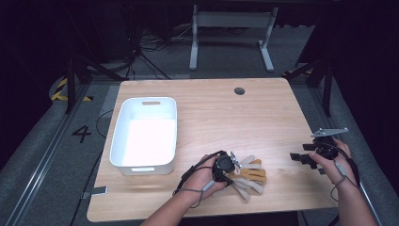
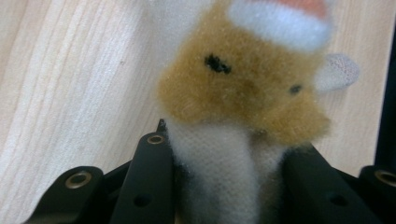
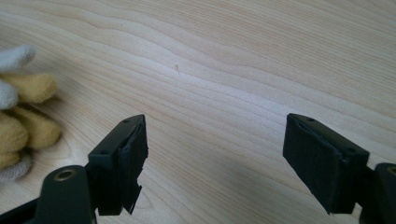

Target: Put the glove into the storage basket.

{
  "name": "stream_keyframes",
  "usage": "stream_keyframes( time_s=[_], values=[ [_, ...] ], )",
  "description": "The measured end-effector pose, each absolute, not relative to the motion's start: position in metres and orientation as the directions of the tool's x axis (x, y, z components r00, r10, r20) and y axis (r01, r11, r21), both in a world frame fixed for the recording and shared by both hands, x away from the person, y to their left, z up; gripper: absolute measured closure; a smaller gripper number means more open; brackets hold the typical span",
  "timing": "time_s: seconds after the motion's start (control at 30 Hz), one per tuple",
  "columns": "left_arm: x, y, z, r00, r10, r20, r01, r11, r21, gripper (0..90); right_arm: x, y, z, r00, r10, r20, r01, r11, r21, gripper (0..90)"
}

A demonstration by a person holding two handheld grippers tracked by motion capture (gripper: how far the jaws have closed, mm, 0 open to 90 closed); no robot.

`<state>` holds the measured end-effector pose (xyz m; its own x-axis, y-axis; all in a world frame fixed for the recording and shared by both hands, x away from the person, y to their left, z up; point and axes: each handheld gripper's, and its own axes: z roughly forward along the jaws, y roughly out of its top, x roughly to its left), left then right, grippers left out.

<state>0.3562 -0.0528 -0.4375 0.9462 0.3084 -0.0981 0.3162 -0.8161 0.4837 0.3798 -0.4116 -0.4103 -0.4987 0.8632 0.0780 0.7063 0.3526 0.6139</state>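
A tan and white plush toy (image 1: 249, 176) lies near the front edge of the wooden table (image 1: 226, 117). My left gripper (image 1: 229, 170) is at the toy's left end. In the left gripper view the black jaws press on the toy's white fuzzy body (image 2: 219, 177) from both sides, with its tan head and dark eyes above, so my left gripper (image 2: 229, 144) is shut on it. My right gripper (image 1: 301, 157) hovers at the table's right edge, and in its own view my right gripper (image 3: 217, 126) stands open over bare wood, with the toy's limbs (image 3: 28, 116) off to the left.
A white rectangular bin (image 1: 143, 134) sits on the left part of the table. A small round grommet hole (image 1: 239, 91) is near the far edge. The legs of a grey desk frame (image 1: 230, 37) stand beyond the table on the dark floor.
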Motion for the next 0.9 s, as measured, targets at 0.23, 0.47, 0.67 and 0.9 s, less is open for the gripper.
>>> stream_keyframes(
  time_s=[0.23, 0.47, 0.67, 0.9],
  values=[
    [0.355, -0.045, -0.424, 0.933, 0.333, -0.139, 0.356, -0.787, 0.504, 70.4, 0.379, -0.412, -0.409, -0.488, 0.868, 0.086, 0.709, 0.337, 0.619, 22.6],
    [0.353, -0.037, -0.413, 0.917, 0.369, -0.152, 0.393, -0.767, 0.508, 70.1, 0.381, -0.412, -0.410, -0.484, 0.867, 0.116, 0.701, 0.305, 0.645, 20.6],
    [0.357, -0.028, -0.399, 0.893, 0.422, -0.154, 0.440, -0.750, 0.494, 69.9, 0.385, -0.408, -0.412, -0.493, 0.860, 0.133, 0.675, 0.281, 0.682, 18.2],
    [0.362, -0.015, -0.381, 0.854, 0.490, -0.176, 0.510, -0.717, 0.475, 69.8, 0.394, -0.397, -0.413, -0.506, 0.850, 0.150, 0.669, 0.276, 0.690, 28.7]
  ],
)
